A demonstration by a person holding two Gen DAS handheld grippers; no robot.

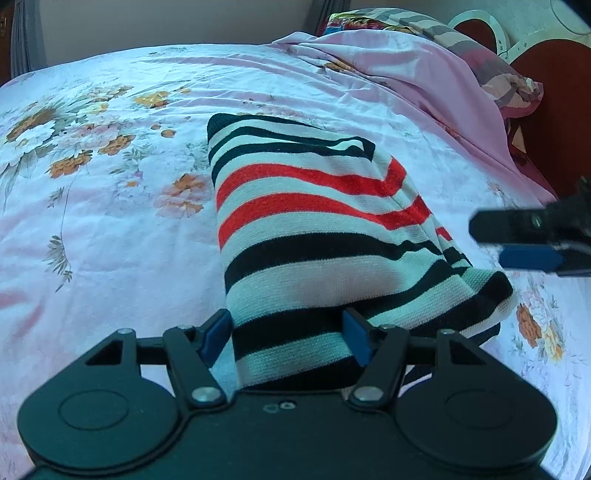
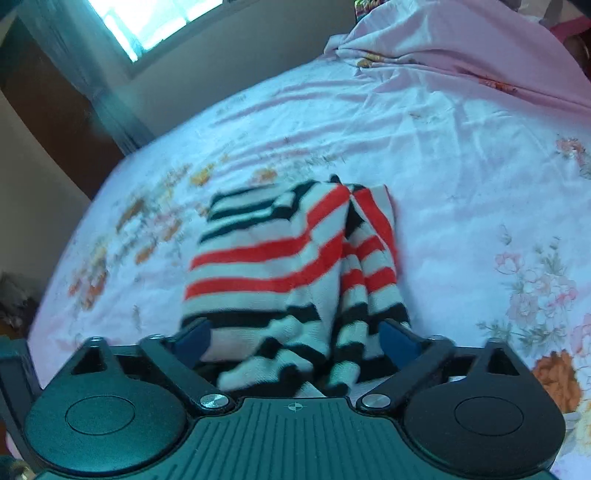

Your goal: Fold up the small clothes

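A small knit garment (image 1: 310,229) with white, black and red stripes lies folded lengthwise on the floral bed sheet (image 1: 110,147). My left gripper (image 1: 286,338) is open, its blue pads (image 1: 216,334) standing either side of the garment's near end. In the right wrist view the same garment (image 2: 280,266) lies bunched, with its near edge between the open jaws of my right gripper (image 2: 295,341). The right gripper also shows in the left wrist view (image 1: 517,240) at the right, fingers apart, just beside the garment's right edge.
A pink quilt (image 1: 424,81) and a striped pillow (image 1: 491,62) are heaped at the bed's far right by the red headboard (image 1: 561,110). A window (image 2: 147,18) and a dark wooden cabinet (image 2: 48,110) stand beyond the bed's far left edge.
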